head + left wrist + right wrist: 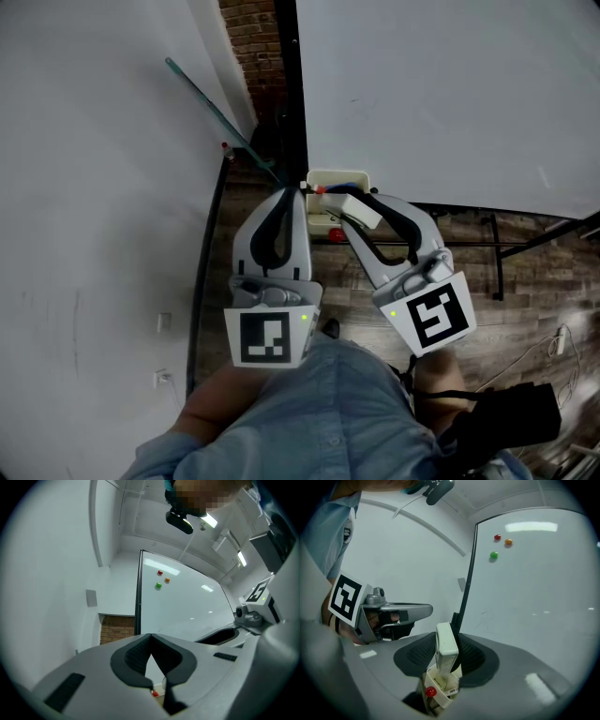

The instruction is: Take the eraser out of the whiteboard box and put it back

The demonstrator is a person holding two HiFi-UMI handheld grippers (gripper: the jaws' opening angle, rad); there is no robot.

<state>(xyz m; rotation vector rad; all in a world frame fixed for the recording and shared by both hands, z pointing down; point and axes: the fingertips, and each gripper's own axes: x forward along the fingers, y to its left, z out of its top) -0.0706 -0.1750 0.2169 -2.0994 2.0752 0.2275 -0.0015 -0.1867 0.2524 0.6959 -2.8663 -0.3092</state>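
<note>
In the head view my right gripper [349, 202] is shut on the white eraser [353, 208], held just above the cream whiteboard box [338, 178] at the whiteboard's [450, 94] left edge. The right gripper view shows the eraser [446, 644] standing upright between the dark pads of my right gripper [447, 638]. Its lower end is over the open box [443, 688], which has a red ball-shaped piece [430, 692] at its front. My left gripper [292, 193] hangs beside the box with its tips together and nothing between them. Its own view shows my left gripper [151, 637] shut.
A teal rod [216, 105] leans on the white wall at the left. A brick strip [258, 47] shows between wall and whiteboard. Coloured magnets [493, 555] sit high on the board. The black stand rail [497, 253], a black bag [511, 412] and cables lie on the wooden floor.
</note>
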